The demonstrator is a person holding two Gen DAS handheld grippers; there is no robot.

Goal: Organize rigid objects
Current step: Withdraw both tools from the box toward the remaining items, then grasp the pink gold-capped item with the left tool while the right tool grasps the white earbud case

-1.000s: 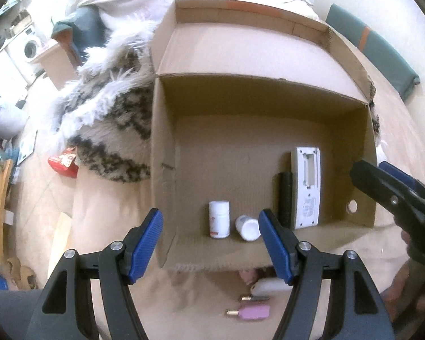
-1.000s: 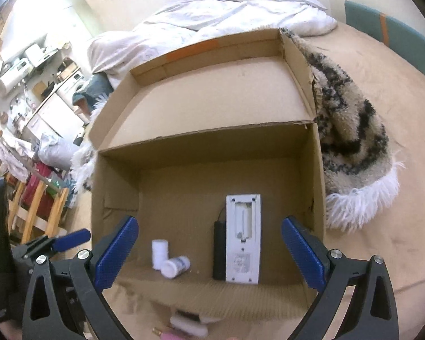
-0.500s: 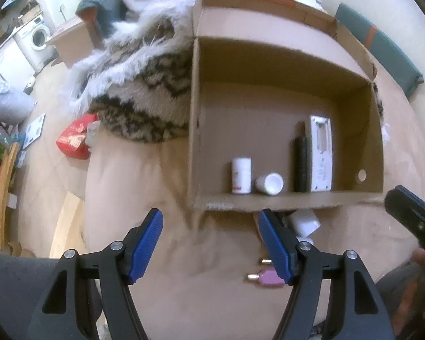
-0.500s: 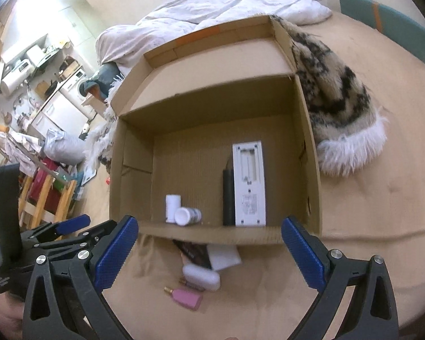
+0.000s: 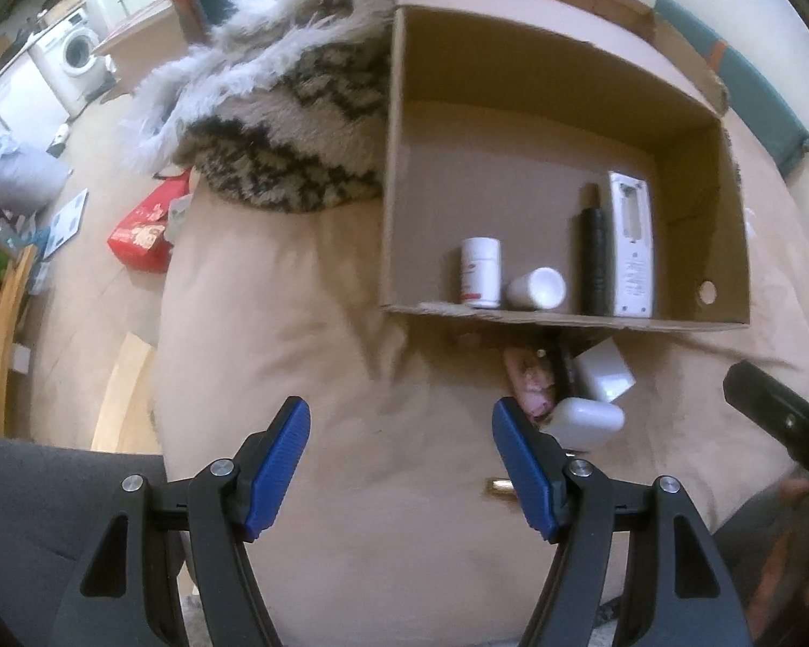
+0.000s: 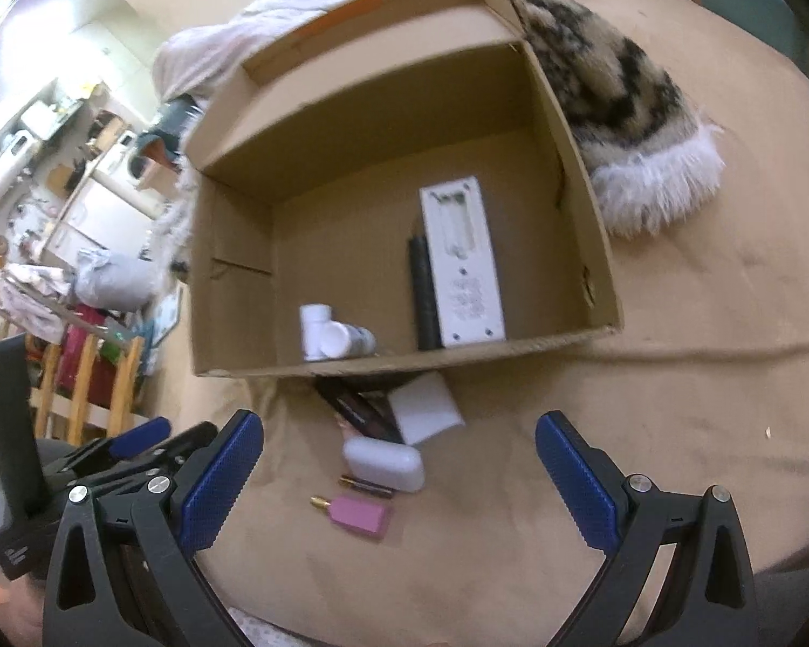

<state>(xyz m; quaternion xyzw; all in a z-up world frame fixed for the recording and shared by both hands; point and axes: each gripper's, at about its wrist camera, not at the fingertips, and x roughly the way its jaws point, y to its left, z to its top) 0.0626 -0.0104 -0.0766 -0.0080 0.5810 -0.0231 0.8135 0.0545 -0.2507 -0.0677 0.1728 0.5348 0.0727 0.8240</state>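
While both grippers are held wide and empty at the frame bottoms, the left gripper (image 5: 402, 455) and right gripper (image 6: 399, 477), a cardboard box (image 6: 561, 337) is seen at centre; a white case (image 6: 384, 463) and pink bottle (image 6: 362, 516) lie just below it.

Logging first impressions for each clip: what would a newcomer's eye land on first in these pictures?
The big open cardboard box on the tan bedcover dominates, holding a white panel beside a black stick and two white bottles near its front wall. Just outside that wall lies a small heap: a white case, a white card and a pink bottle. Both tongs, left and right, are open and empty.
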